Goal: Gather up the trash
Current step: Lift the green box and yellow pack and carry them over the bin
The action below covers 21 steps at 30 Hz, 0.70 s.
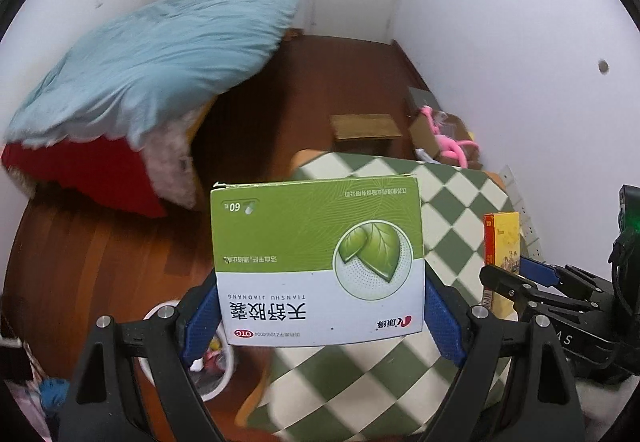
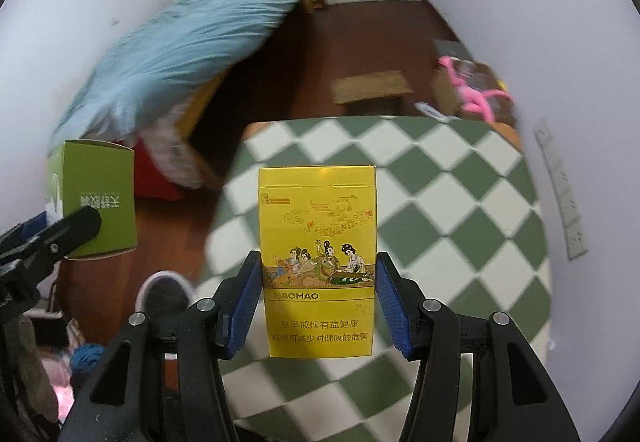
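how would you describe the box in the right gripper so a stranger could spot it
Over the green-and-white checked table, the right gripper holds a yellow cigarette pack upright. Unlike the green medicine box beside it, it shows painted figures and the word HAOMAO.

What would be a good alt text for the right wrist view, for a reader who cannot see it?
The right hand-held gripper holds an upright yellow cigarette pack over a green-and-white checkered cloth. At the left edge, the left hand-held gripper holds a green medicine box; a white bin stands on the wooden floor below.
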Motion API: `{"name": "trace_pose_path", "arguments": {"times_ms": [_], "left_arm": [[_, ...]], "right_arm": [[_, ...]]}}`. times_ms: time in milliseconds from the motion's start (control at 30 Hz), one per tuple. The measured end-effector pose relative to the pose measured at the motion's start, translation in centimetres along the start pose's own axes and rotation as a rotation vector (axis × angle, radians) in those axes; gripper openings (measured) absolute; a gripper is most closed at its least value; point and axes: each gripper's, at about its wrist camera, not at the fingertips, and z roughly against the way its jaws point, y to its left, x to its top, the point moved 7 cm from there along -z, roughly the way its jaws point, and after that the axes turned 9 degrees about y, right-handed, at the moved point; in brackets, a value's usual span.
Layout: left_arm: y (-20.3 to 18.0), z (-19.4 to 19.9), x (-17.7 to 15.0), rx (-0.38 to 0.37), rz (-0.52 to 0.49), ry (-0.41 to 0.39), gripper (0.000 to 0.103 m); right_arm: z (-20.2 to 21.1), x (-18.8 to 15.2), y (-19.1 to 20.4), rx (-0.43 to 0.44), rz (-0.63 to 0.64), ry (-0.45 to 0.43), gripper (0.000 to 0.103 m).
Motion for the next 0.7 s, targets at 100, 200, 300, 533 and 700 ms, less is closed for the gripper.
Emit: {"name": "trace_pose_path", "arguments": {"times_ms": [100, 200, 300, 533, 700], "left_arm": [[4.6, 0.8, -2.0, 0.015, 0.045, 0.007, 0.087], [9.6, 0.7, -4.3, 0.03, 0.108, 0.032, 0.087], [14.9, -0.5, -6.4, 0.033, 0.191, 0.079, 0.087], [25.3, -8.9, -11.1, 0.006, 0.383, 0.259, 0.087], [29.0, -15.5, -13.4, 0.006, 0.456, 0.386, 0.089]], "right_arm": [[-0.3, -0.9, 5.0, 0.047, 0.047, 0.002, 0.058], [-1.6, -2.4, 10.7, 0.093, 0.092, 0.029, 0.058], [-4.3, -4.1, 16.0, 0.133, 0.139, 0.084, 0.058], [-13.7, -7.9, 25.6, 0.175, 0.209, 0.243, 0.058], [-21.7, -10.4, 29.5, 0.157, 0.231, 0.37, 0.058]]}}
